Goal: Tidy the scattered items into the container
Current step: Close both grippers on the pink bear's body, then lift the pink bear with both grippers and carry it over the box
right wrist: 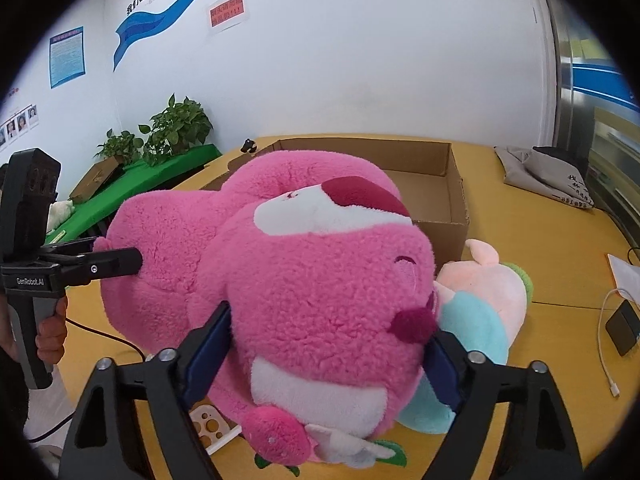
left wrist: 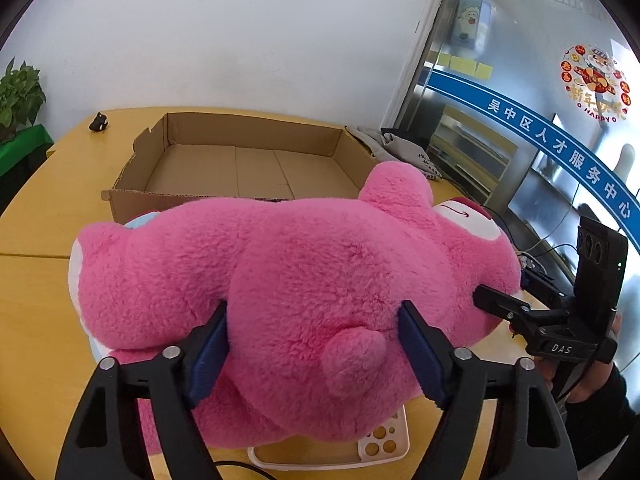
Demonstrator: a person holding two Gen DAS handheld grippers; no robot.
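A big pink plush bear (left wrist: 296, 264) lies on the yellow table in front of an open cardboard box (left wrist: 248, 160). My left gripper (left wrist: 316, 344) is shut on the bear's rear by its small tail. My right gripper (right wrist: 332, 344) is shut on the bear's head (right wrist: 320, 280). Each gripper also shows in the other's view, pressed into the plush: the right one in the left wrist view (left wrist: 496, 300), the left one in the right wrist view (right wrist: 120, 260). The box (right wrist: 440, 184) is empty inside.
A pastel pink and blue plush (right wrist: 488, 304) lies beside the bear. A white phone case (left wrist: 360, 448) sticks out under the bear. A small black toy (left wrist: 98, 122), a grey cloth bag (right wrist: 544, 176), a dark phone with white cable (right wrist: 622, 328) and potted plants (right wrist: 176, 128) surround the table.
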